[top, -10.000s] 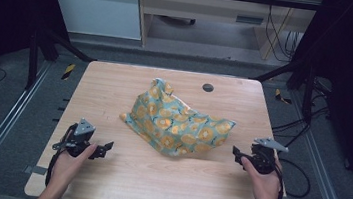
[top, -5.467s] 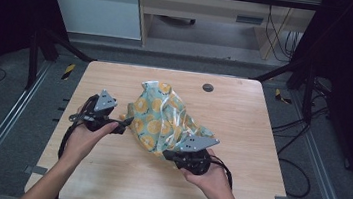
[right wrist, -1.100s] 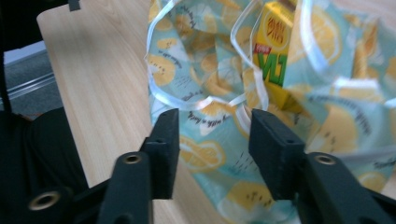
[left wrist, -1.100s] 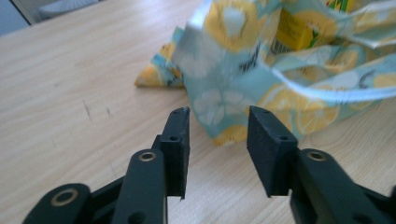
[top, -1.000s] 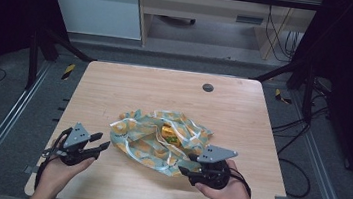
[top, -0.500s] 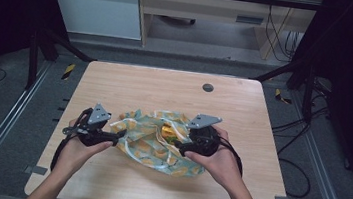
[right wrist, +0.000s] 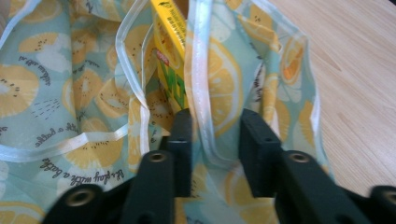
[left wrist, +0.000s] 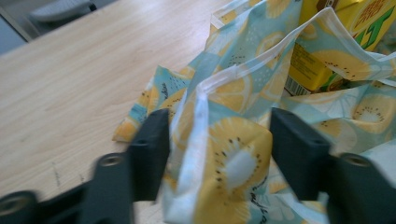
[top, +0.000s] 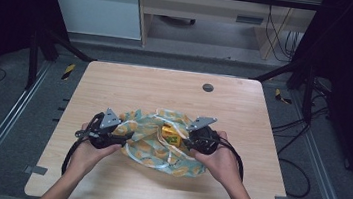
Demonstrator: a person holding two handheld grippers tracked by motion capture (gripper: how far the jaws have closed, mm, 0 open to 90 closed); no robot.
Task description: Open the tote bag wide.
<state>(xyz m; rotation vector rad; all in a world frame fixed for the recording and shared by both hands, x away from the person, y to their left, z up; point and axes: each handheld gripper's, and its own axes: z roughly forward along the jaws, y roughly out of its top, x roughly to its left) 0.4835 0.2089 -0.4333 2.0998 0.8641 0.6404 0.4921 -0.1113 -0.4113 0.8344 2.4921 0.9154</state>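
Observation:
A teal cloth printed with yellow fruit slices lies crumpled at the table's middle, and a yellow carton sits in its folds. My left gripper is at the cloth's left edge. Its jaws have just been closing, and in the left gripper view they press on a bunched fold of cloth, with the carton beyond. My right gripper is at the cloth's right side. Its jaws have just been closing too, and in the right gripper view they pinch a hemmed fold beside the carton.
The wooden table has a small dark round disc near its far edge. Cables hang off its right side. Metal rails run along both sides, and a desk stands beyond the table.
Both hands have moved up from near the table's front edge and inward onto the cloth. Each gripper's jaws now hold a fold of it.

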